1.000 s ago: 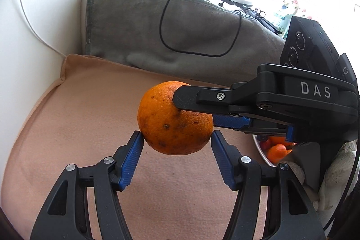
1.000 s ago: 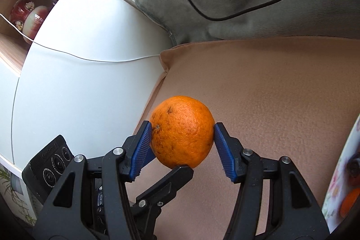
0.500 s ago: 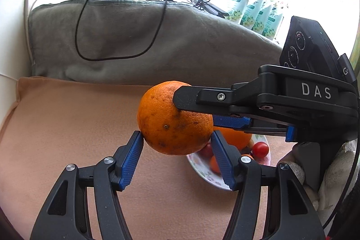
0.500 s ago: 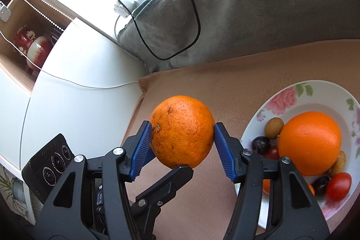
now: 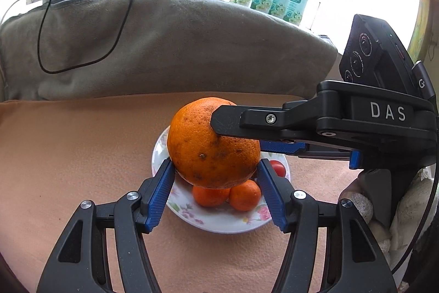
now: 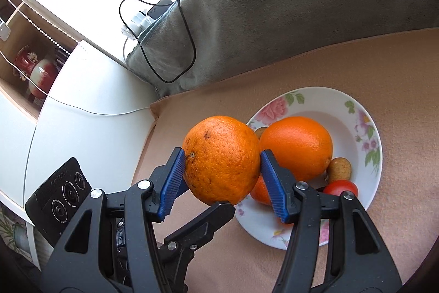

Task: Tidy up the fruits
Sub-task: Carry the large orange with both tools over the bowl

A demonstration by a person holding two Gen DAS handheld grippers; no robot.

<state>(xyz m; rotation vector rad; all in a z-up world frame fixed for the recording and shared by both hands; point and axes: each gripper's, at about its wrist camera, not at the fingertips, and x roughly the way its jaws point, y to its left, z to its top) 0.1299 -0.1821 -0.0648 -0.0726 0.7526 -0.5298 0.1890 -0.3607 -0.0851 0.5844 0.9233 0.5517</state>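
1. Left wrist view: the left gripper (image 5: 215, 180) has its blue ribbed pads pressed on both sides of a large, rough-skinned, speckled orange (image 5: 212, 146), clamping it above a white flower-patterned plate (image 5: 219, 224) on a peach cloth (image 5: 68, 155). The right gripper's black finger (image 5: 233, 124) touches the orange's upper right side. Two small tangerines (image 5: 227, 195) lie below.
2. Right wrist view: the right gripper (image 6: 222, 176) is likewise closed on the same orange (image 6: 221, 158), held just left of the plate's (image 6: 367, 128) smooth orange (image 6: 297, 146), a red cherry tomato (image 6: 340, 187) nearby.
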